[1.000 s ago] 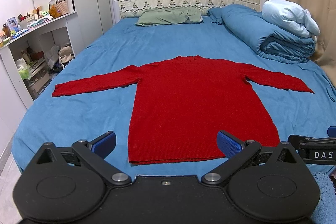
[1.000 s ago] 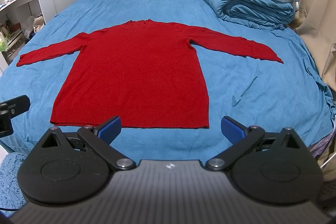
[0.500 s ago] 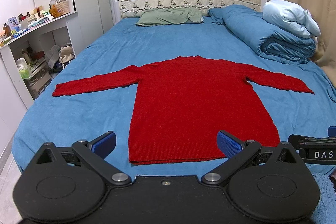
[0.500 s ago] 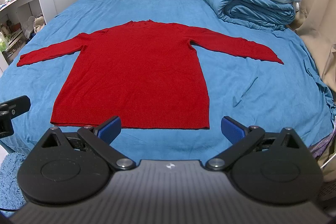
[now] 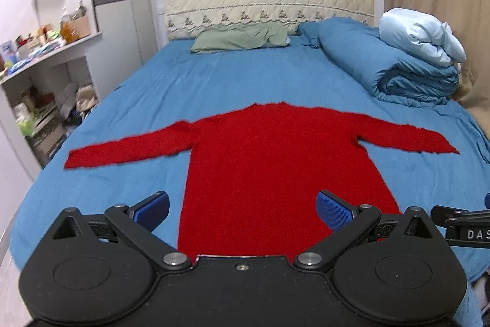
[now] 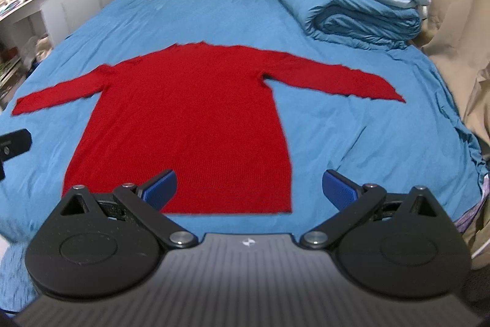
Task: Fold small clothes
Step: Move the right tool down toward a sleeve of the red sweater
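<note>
A red long-sleeved sweater [image 5: 275,167] lies flat on the blue bed sheet [image 5: 245,81], sleeves spread to both sides, hem toward me. It also shows in the right wrist view [image 6: 190,118]. My left gripper [image 5: 242,210] is open and empty above the sweater's hem, toward its left part. My right gripper [image 6: 249,189] is open and empty above the hem near the sweater's lower right corner. Neither gripper touches the cloth.
A rolled blue duvet [image 5: 382,69] with a pale blue quilt [image 5: 419,39] on it lies at the bed's far right. A green pillow [image 5: 239,37] lies by the headboard. A cluttered white shelf [image 5: 36,75] stands to the left. Beige curtains [image 6: 453,20] hang on the right.
Both grippers have moved forward and lower toward the sweater's hem. Their jaws stay open. The sweater has not moved.
</note>
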A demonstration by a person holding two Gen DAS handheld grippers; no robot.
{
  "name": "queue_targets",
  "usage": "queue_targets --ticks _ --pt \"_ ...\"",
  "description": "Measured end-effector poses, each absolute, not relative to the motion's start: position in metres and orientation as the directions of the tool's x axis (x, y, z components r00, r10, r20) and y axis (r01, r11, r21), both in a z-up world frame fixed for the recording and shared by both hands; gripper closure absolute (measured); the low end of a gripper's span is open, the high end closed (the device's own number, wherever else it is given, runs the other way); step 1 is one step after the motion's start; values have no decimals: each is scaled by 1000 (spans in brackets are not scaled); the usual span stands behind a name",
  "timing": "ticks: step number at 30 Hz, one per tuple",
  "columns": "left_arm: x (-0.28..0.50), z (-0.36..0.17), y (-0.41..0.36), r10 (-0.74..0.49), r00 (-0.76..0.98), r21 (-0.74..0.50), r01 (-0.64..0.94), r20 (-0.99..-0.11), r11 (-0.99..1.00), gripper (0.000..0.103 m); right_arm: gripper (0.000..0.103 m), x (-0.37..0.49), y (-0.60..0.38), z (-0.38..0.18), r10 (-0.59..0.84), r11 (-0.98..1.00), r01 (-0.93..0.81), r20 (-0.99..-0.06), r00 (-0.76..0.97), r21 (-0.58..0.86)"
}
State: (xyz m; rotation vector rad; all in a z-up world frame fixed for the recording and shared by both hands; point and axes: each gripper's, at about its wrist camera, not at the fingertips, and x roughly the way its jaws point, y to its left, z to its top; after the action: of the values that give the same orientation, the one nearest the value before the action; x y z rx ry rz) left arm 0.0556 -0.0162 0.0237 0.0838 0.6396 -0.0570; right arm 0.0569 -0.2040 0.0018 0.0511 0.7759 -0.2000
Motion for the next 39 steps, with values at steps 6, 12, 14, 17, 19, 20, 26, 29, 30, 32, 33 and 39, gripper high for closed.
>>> queue_targets --ticks 6,12,14,17,19,20,26,29,30,32,33,39 --pt "153 25 -51 -76 798 70 146 -597 987 0 0 139 -246 5 -225 958 284 -702 675 -34" --pt "261 12 -96 -147 772 32 211 -619 977 0 0 237 -303 -4 -296 921 389 -713 635 -35" --pt "293 7 -114 -142 757 46 222 -638 974 0 0 266 -325 -8 -322 903 427 -723 612 -41" --pt "331 0 -137 -146 720 53 247 -679 968 0 0 301 -359 -9 -345 878 478 -732 587 -31" --pt "353 -6 -153 -147 690 59 266 -709 962 0 0 321 -381 -12 -366 862 506 -736 569 -37" --pt "363 -10 -161 -146 680 63 272 -719 960 0 0 331 -391 -14 -379 853 520 -739 558 -45" --pt "422 -35 -204 -142 610 71 312 -780 947 0 0 366 -456 -32 -421 807 589 -728 540 -30" --pt "451 -48 -221 -146 581 49 305 -801 951 0 0 380 -493 -46 -440 786 618 -727 527 -28" --pt "461 -53 -226 -139 572 48 300 -809 953 0 0 383 -504 -50 -452 777 628 -726 518 -36" --pt "479 -62 -234 -125 565 54 289 -816 956 0 0 389 -529 -62 -476 760 648 -719 507 -47" --pt "486 -66 -238 -116 568 61 283 -814 957 0 0 391 -541 -69 -485 752 658 -716 501 -49" --pt "528 -114 -246 -34 534 110 236 -845 965 0 0 391 -597 -129 -536 698 714 -706 464 -60"
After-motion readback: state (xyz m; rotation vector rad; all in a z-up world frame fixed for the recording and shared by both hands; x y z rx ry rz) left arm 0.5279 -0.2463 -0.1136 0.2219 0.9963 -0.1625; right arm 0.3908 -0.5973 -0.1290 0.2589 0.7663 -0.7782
